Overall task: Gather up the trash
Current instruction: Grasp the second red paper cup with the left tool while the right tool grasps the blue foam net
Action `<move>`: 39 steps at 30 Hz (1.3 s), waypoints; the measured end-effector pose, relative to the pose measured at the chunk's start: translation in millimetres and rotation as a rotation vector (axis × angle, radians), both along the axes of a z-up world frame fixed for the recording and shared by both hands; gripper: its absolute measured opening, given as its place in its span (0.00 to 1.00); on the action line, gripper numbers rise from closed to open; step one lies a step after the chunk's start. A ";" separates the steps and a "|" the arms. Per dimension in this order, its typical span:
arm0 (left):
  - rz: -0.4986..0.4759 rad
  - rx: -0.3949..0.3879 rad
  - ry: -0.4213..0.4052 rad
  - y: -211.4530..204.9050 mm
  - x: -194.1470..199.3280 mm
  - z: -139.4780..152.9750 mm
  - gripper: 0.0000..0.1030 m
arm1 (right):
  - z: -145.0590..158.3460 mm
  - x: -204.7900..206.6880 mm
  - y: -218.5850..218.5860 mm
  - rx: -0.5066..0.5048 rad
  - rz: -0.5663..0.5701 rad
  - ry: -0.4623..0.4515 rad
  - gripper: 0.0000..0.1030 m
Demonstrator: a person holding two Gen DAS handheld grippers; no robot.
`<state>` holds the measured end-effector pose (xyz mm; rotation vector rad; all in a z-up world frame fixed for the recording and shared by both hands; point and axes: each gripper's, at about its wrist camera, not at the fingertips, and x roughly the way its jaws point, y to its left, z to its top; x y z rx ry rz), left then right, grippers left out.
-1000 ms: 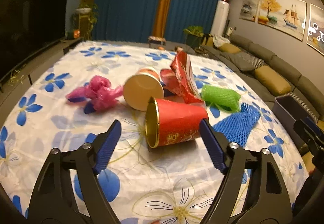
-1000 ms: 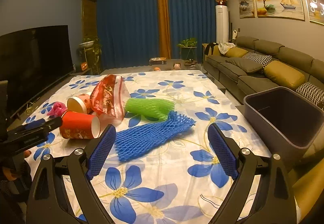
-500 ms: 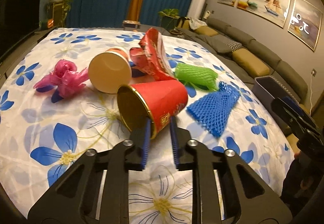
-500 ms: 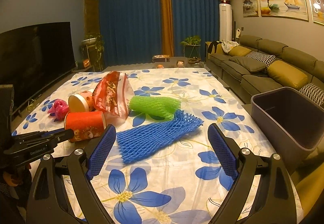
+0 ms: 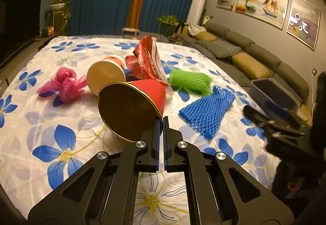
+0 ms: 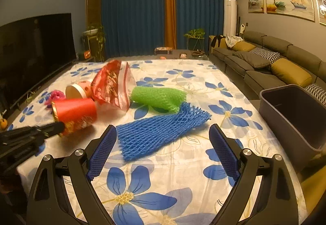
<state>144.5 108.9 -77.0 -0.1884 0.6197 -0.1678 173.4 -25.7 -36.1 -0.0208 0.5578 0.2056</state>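
Observation:
A red paper cup [image 5: 142, 92] with a gold rim is tilted up off the flowered cloth, its mouth facing me. My left gripper [image 5: 161, 123] is closing on its wall at the rim, and the pads pinch it. From the right wrist view the same cup [image 6: 75, 111] shows at the left, with the left gripper [image 6: 59, 127] on it. My right gripper [image 6: 163, 143] stands open just above a blue foam net [image 6: 161, 131], not touching it. Beyond lie a green foam net [image 6: 159, 98], a red snack bag [image 6: 110, 86], a second paper cup [image 6: 78, 90] and a pink plastic bag [image 5: 65, 84].
A grey bin [image 6: 295, 117] stands off the table's right edge, in front of a long sofa [image 6: 264, 60]. A dark television [image 6: 34, 45] runs along the left side. The flowered tablecloth [image 6: 183, 74] covers the whole table.
The left gripper went from wide open around the red cup to shut on its rim, and the cup tipped up off the cloth. The right gripper moved in over the blue net.

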 end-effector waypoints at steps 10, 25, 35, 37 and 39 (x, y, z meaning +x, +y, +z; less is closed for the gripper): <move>0.068 0.003 -0.086 3.8 -32.8 23.2 0.02 | -17.2 41.6 12.8 -0.058 0.019 0.106 0.86; 0.081 0.003 -0.111 8.1 -45.1 32.4 0.02 | -41.8 87.5 20.8 -0.104 0.024 0.272 0.86; 0.081 0.003 -0.109 5.2 -47.5 32.9 0.02 | -54.5 96.6 23.6 -0.098 0.055 0.347 0.79; 0.080 0.003 -0.109 5.4 -47.7 33.1 0.02 | -54.8 97.5 23.9 -0.086 0.071 0.348 0.74; 0.077 0.004 -0.110 5.0 -48.5 33.9 0.02 | -54.9 97.3 24.1 -0.076 0.087 0.349 0.68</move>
